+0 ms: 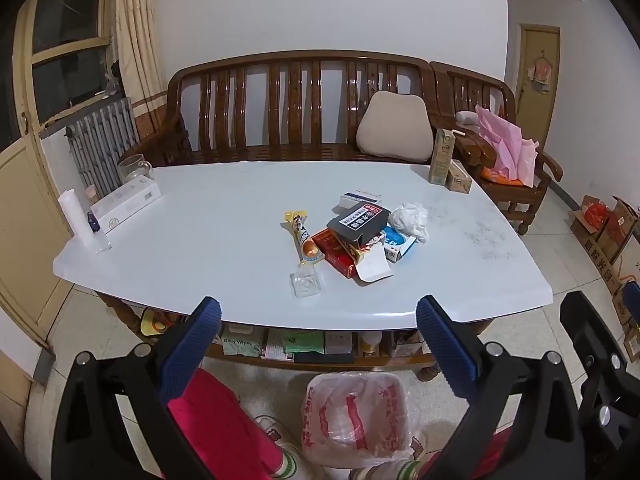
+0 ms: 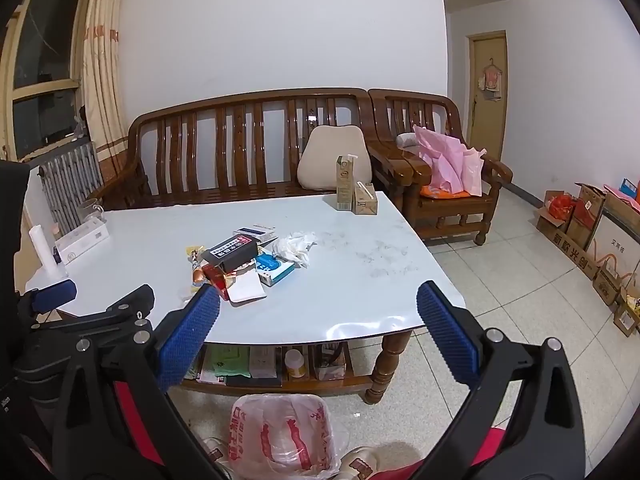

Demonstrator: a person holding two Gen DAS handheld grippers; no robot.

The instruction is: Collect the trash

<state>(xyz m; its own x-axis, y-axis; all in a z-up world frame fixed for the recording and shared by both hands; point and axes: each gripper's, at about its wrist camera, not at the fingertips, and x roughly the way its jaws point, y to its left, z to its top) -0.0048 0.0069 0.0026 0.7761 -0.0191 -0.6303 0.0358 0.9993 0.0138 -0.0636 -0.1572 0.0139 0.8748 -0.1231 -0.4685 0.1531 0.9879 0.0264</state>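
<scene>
The left claw [image 1: 318, 316] and the right claw [image 2: 318, 302] both hang released and hold nothing, short of the table's [image 1: 200, 232] near edge. Mid-table lies a trash pile: a black box [image 1: 358, 220] atop a red box [image 1: 334, 250], a blue-white box [image 1: 398, 245], a crumpled tissue [image 1: 410, 218] and a snack wrapper [image 1: 304, 238]. Below on the floor sits a bin lined with a plastic bag [image 1: 354, 416]; I cannot tell its contents.

a home living room: a slatted wooden sofa [image 1: 296, 108] stands behind the white coffee table [image 1: 224, 216], a radiator [image 1: 102, 140] and curtained window left of the sofa.
</scene>
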